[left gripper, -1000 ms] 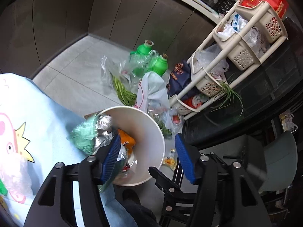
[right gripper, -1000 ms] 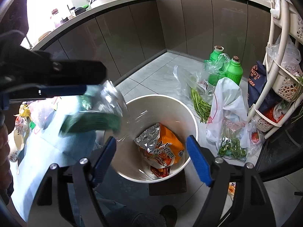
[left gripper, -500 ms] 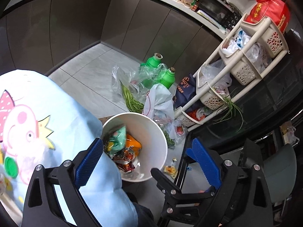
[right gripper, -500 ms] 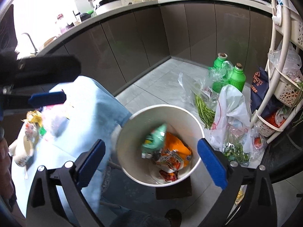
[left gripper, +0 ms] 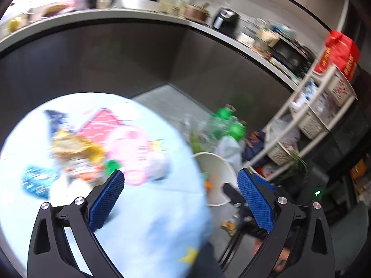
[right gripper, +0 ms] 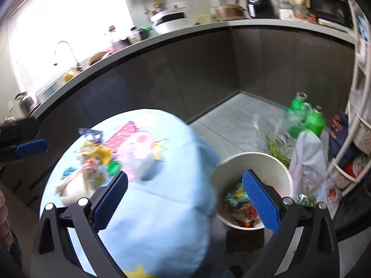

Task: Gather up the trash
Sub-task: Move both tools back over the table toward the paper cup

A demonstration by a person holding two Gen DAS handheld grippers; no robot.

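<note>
A white bin (right gripper: 252,159) stands on the floor beside a round table with a light-blue cartoon cloth (right gripper: 162,220). Wrappers and a crushed green-labelled bottle (right gripper: 241,206) lie inside the bin. More trash is piled on the table (right gripper: 97,159): yellow and orange wrappers, a green cap, a clear bag. My right gripper (right gripper: 185,175) is open and empty, above the table edge and the bin. My left gripper (left gripper: 180,173) is empty with its jaws opening, over the cloth (left gripper: 150,208), near the blurred trash pile (left gripper: 76,153). The bin's rim (left gripper: 215,162) shows to its right.
Green bottles (right gripper: 308,118) and bags of vegetables (right gripper: 278,150) sit on the floor behind the bin. A white basket rack (right gripper: 357,139) stands to the right. Dark cabinets under a cluttered counter (right gripper: 185,69) curve behind the table. A grey chair (left gripper: 347,220) is at right.
Both grippers opened wide and drew up and back from the bin, swinging left toward the table. The green-labelled bottle dropped out of the left gripper into the bin.
</note>
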